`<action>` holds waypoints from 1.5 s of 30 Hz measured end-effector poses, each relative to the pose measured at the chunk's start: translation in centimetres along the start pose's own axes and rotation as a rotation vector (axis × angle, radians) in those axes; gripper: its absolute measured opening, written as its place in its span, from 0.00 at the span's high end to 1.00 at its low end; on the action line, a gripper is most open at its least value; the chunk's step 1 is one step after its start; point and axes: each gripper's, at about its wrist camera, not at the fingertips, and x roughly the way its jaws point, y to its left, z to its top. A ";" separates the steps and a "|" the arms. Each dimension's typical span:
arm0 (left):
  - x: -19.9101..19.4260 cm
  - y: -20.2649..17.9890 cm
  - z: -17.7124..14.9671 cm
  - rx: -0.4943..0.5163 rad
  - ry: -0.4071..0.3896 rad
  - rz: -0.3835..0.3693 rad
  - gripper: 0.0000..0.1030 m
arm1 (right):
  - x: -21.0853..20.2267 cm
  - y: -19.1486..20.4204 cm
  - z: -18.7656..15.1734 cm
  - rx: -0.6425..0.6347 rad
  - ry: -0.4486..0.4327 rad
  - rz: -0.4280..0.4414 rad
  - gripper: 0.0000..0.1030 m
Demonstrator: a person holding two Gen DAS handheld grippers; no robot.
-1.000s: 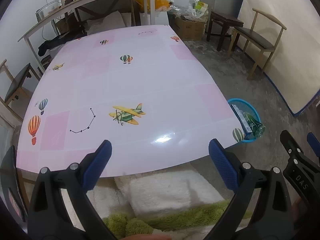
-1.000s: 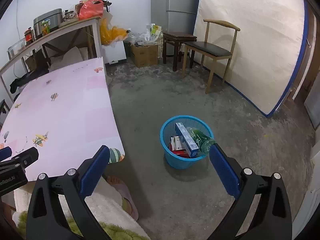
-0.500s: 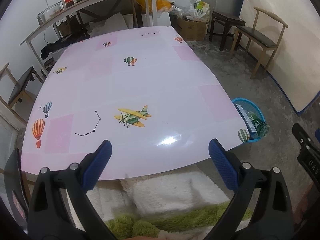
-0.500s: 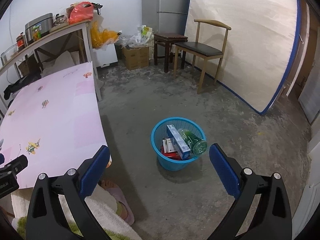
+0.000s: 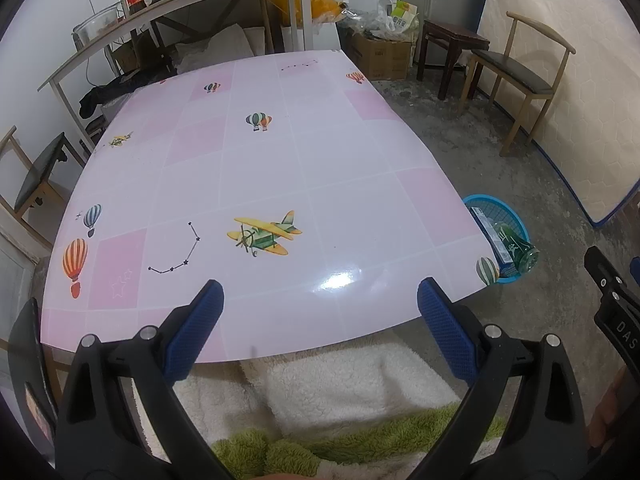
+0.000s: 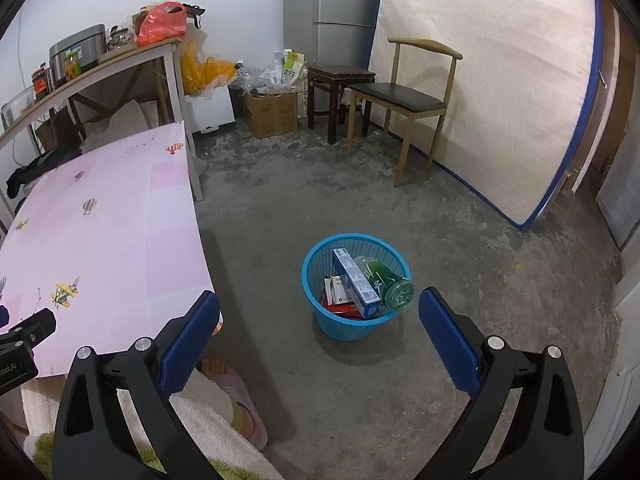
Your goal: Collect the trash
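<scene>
A blue plastic basket (image 6: 320,264) stands on the concrete floor beside the table's corner. It holds a green bottle (image 6: 386,282), a blue and white box (image 6: 354,282) and other wrappers. In the left wrist view the basket (image 5: 486,204) shows at the table's right edge. My left gripper (image 5: 320,302) hangs open over the near edge of the pink table (image 5: 260,176), nothing between its fingers. My right gripper (image 6: 320,316) is open and empty, held above and in front of the basket.
A wooden chair (image 6: 404,96), a dark stool (image 6: 338,78) and a leaning mattress (image 6: 492,80) stand beyond the basket. A shelf (image 5: 168,4) with jars lies behind the table. A person's slippered foot (image 6: 236,388) rests near the table's corner.
Both views have pulled back and risen slightly; the basket sits further away and more central in the right wrist view. Both grippers stay open.
</scene>
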 end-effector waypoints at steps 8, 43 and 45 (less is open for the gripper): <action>0.0 0.0 0.0 -0.002 0.001 0.000 0.09 | 0.0 0.0 0.0 -0.001 -0.001 -0.001 0.06; 0.3 0.0 -0.4 0.001 0.009 -0.007 0.09 | -0.2 -0.6 0.4 -0.003 -0.010 -0.013 0.06; 0.3 0.0 -0.4 0.001 0.009 -0.007 0.09 | -0.2 -0.6 0.4 -0.001 -0.011 -0.013 0.06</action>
